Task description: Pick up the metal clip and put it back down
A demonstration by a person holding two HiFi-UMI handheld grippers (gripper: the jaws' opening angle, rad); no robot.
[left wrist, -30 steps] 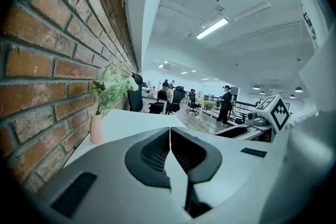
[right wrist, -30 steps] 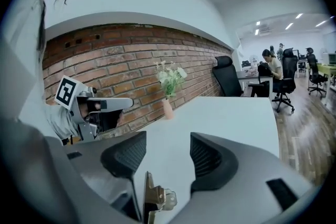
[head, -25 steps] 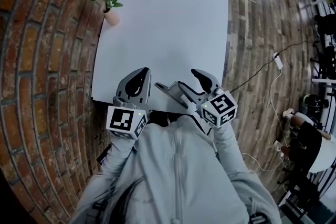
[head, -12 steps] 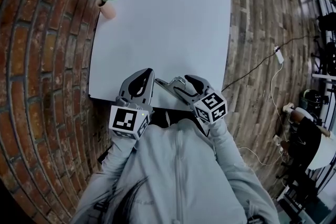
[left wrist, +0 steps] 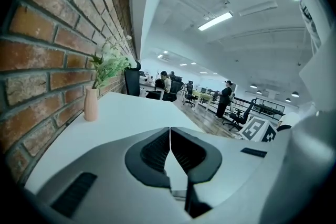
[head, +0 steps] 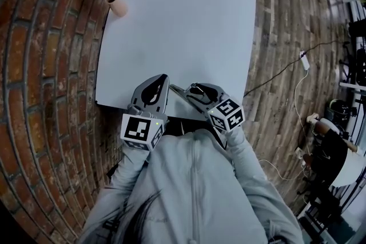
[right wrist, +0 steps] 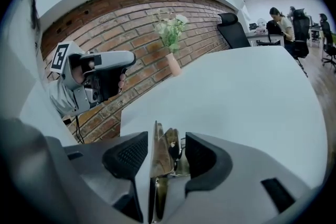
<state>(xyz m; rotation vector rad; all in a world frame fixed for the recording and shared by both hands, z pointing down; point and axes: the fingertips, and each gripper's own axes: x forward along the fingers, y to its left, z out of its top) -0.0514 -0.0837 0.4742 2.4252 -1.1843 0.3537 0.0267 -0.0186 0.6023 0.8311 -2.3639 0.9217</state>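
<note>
The metal clip hangs just above the near edge of the white table, with my right gripper shut on it. In the right gripper view the clip stands upright between the two dark pads of the right gripper. My left gripper hovers close on its left over the same table edge. Its pads meet with nothing between them in the left gripper view. The left gripper's body also shows in the right gripper view.
A pink vase of white flowers stands at the table's far left corner, against the brick wall. Wooden floor with a cable and plug lies to the right. Office chairs and people are far off.
My right gripper, still holding the clip, has drawn slightly left and nearer to the left gripper. The left gripper has barely moved. The head view has shifted a little.
</note>
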